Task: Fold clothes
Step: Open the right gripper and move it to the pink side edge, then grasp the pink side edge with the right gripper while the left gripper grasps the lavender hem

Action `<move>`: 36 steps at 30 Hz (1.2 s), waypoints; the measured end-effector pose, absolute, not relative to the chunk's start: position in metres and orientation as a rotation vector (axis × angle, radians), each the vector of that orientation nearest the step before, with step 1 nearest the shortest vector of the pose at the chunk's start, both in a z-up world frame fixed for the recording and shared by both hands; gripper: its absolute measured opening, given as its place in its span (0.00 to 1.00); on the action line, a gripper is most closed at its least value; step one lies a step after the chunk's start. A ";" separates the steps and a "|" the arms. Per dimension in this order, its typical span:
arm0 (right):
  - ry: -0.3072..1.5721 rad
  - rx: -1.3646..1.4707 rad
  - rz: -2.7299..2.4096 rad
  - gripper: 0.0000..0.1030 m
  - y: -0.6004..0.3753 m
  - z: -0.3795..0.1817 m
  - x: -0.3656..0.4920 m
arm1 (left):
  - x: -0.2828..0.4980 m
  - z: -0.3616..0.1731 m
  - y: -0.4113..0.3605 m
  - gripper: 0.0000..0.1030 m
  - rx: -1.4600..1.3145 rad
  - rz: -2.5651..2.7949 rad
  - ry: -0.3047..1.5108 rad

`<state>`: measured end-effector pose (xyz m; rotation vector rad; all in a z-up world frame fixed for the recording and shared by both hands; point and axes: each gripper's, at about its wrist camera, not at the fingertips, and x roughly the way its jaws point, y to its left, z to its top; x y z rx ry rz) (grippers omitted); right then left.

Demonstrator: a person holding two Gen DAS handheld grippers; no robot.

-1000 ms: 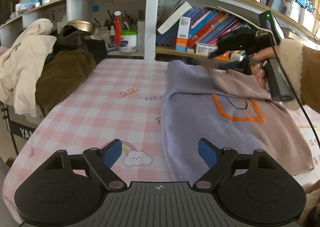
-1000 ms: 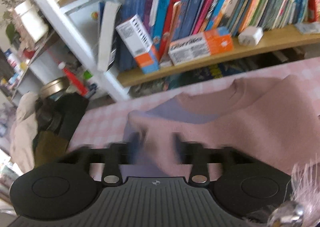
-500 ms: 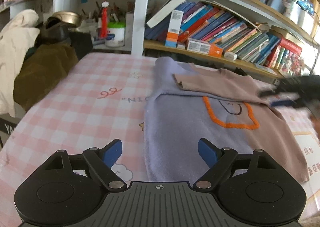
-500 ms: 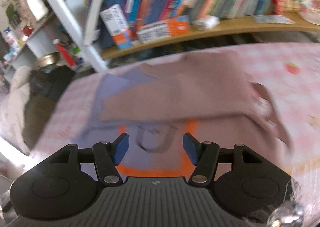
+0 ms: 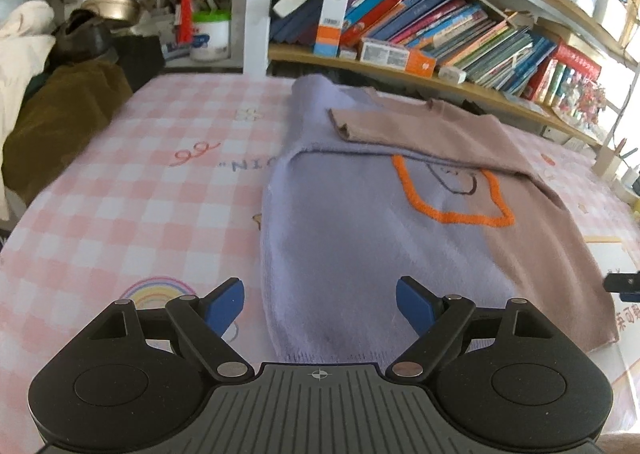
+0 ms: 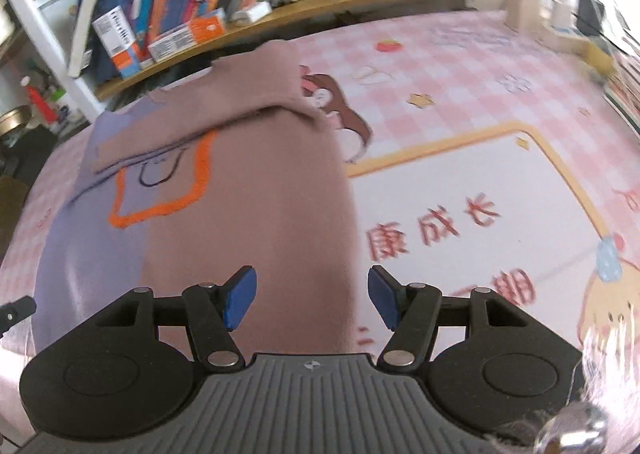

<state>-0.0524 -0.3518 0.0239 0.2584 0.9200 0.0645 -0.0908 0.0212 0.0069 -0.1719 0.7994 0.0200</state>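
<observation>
**Sweater Lying Flat, Both Grippers Empty**

While the pile of coats point(image 5: 52, 93) is sitting at the far left, the pink checked cloth point(image 5: 160, 189) is covering the table. The left gripper point(image 5: 320, 304) is hanging wide apart over the near hem, holding nothing. The sweater point(image 5: 360, 221) is lying flat in the middle, purple on 1 side and brown on the other, with 1 brown sleeve point(image 5: 400, 125) folded across its chest. The right gripper point(image 6: 312, 296) is hanging over the brown edge, jaws apart, gripping nothing. Books point(image 5: 420, 25) are filling the shelf behind.
</observation>
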 end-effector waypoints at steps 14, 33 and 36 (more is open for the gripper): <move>0.952 0.296 0.066 0.43 -0.366 0.017 -0.069 | -0.100 -0.001 0.035 0.82 -0.242 0.071 0.826; 0.975 0.317 0.115 0.11 -0.367 0.008 -0.057 | -0.089 -0.014 0.045 0.15 -0.329 0.021 0.872; 0.963 0.329 0.151 0.11 -0.364 0.013 -0.056 | -0.088 -0.007 0.042 0.10 -0.323 0.015 0.843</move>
